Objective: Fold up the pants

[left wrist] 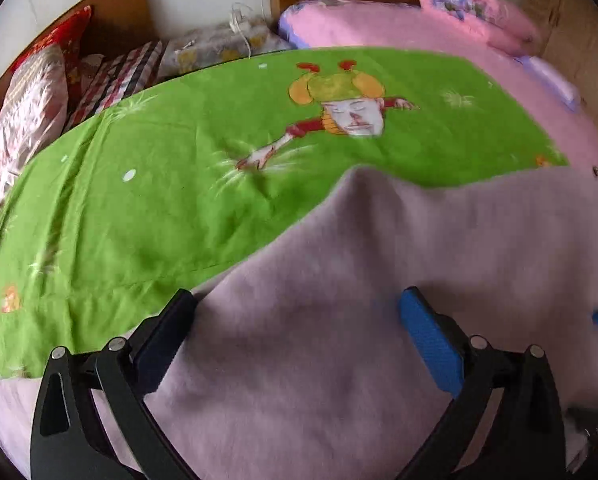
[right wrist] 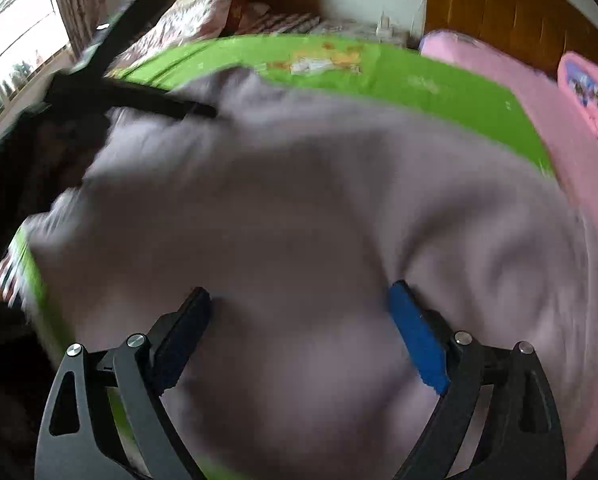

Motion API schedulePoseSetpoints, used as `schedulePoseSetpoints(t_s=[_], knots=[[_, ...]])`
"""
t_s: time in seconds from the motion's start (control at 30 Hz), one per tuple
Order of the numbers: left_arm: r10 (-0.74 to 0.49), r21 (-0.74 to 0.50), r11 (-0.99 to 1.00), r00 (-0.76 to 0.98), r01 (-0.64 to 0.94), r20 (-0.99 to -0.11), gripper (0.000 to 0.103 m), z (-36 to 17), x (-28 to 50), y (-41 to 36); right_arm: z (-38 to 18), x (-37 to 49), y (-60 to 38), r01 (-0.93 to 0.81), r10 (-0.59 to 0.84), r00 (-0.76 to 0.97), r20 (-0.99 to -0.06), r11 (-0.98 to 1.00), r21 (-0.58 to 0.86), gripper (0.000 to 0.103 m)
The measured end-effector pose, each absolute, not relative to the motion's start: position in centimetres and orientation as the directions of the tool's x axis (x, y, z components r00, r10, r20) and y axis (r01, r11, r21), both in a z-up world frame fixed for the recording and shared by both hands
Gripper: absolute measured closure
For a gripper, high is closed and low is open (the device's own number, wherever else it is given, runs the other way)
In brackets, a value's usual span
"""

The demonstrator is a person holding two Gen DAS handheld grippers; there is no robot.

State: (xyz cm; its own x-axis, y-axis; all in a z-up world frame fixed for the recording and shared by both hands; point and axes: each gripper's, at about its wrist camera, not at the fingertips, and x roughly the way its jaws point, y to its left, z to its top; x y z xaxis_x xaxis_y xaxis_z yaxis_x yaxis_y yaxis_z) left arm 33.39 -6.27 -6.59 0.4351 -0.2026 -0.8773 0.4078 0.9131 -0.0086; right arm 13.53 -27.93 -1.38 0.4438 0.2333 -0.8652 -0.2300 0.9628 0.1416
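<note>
The lilac fleece pants (left wrist: pixel 379 280) are lying across the green cartoon sheet (left wrist: pixel 139 200) — both the left gripper (left wrist: pixel 299 332) and right gripper (right wrist: pixel 299 320) are hovering over them, jaws spread, grasping nothing. Pinching matching edges squarely — likely best.

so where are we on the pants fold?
Early. The lilac pants lie rumpled on the green sheet, no tidy fold visible. In hand: nothing; left gripper and right gripper hover open over the fabric. Left: grasp an edge and do the folds.
</note>
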Motion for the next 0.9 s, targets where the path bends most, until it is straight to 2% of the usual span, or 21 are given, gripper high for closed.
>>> schedulePoseSetpoints(t_s=[0.13, 0.27, 0.37, 0.47, 0.6, 0.63, 0.7, 0.83, 0.9], knots=[[-0.216, -0.014, 0.913, 0.452, 0.408, -0.865, 0.001, -6.8, 33.6, -5.9, -0.9, 10.4, -31.2, -0.178, 0.324, 0.418, -0.849, 0.945, 0.273, 0.016], [-0.181, 0.011, 0.923, 0.46, 0.384, -0.869, 0.001, -6.4, 33.5, -6.9, 0.1, 10.3, -31.7, -0.147, 0.321, 0.4, -0.859, 0.947, 0.286, 0.016], [-0.169, 0.039, 0.921, 0.489, 0.387, -0.856, 0.002, -6.1, 32.9, -7.6, 2.3, 11.3, -33.9, -0.114, 0.335, 0.532, -0.778, 0.939, 0.326, 0.015], [-0.161, 0.057, 0.924, 0.521, 0.378, -0.838, 0.001, -6.4, 32.4, -7.7, 2.4, 14.1, -35.2, -0.012, 0.142, 0.59, -0.795, 0.986, 0.167, 0.015], [-0.208, -0.006, 0.93, 0.512, 0.368, -0.834, 0.001, -6.7, 32.9, -6.9, -0.4, 17.1, -35.4, -0.007, 0.121, 0.511, -0.851, 0.991, 0.136, 0.015], [-0.208, -0.007, 0.93, 0.511, 0.367, -0.834, 0.001, -6.7, 33.1, -6.9, -1.5, 17.2, -35.0, -0.033, 0.086, 0.466, -0.881, 0.996, 0.079, 0.014], [-0.203, 0.002, 0.929, 0.515, 0.369, -0.833, 0.001, -6.7, 33.0, -7.0, -1.8, 15.4, -34.8, -0.095, 0.056, 0.471, -0.88, 0.995, 0.013, 0.014], [-0.201, 0.002, 0.931, 0.519, 0.365, -0.831, 0.001, -6.7, 33.1, -7.2, -1.2, 12.4, -37.8, -0.035, 0.096, 0.456, -0.885, 0.995, 0.09, 0.014], [-0.2, 0.001, 0.933, 0.52, 0.361, -0.83, 0.001, -6.7, 33.1, -7.4, -0.1, 11.7, -37.9, 0.011, 0.065, 0.472, -0.879, 0.997, 0.079, 0.015]])
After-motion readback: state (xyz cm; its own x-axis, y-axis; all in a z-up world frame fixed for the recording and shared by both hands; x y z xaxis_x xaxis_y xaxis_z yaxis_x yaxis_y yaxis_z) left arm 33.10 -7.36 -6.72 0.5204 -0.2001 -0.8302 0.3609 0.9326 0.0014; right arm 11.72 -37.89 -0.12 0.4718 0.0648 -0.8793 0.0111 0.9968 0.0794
